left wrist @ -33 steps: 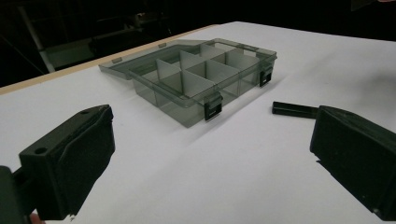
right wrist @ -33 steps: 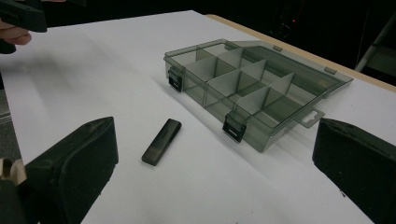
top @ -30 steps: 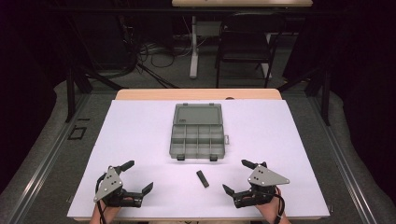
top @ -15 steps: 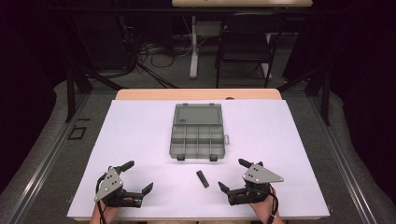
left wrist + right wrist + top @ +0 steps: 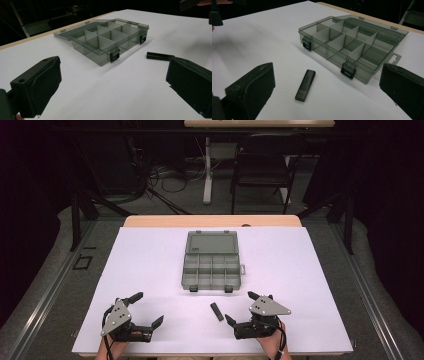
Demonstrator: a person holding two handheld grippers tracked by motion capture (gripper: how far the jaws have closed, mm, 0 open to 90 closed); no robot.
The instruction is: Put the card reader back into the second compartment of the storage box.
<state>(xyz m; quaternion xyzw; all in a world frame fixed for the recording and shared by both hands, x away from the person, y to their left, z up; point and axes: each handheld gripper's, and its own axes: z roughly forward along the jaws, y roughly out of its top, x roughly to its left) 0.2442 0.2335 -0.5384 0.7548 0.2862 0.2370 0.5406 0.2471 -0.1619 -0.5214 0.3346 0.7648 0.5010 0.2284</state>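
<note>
Open smoky organiser box (image 5: 210, 262) (compartments bare) on the bench (image 5: 150, 270); dark unlabelled stick (image 5: 217, 311) nearby; both hand-held grippers (image 5: 148, 310) (image 5: 239, 307) gape, holding nothing

From my feed I see a white tabletop (image 5: 150, 270) with a wooden far edge (image 5: 212, 221), standing on grey floor (image 5: 45, 285). Beyond it the room is dark: a black chair (image 5: 260, 175), a white table leg (image 5: 207, 170), and loose cables (image 5: 170, 172) lying on the floor
</note>
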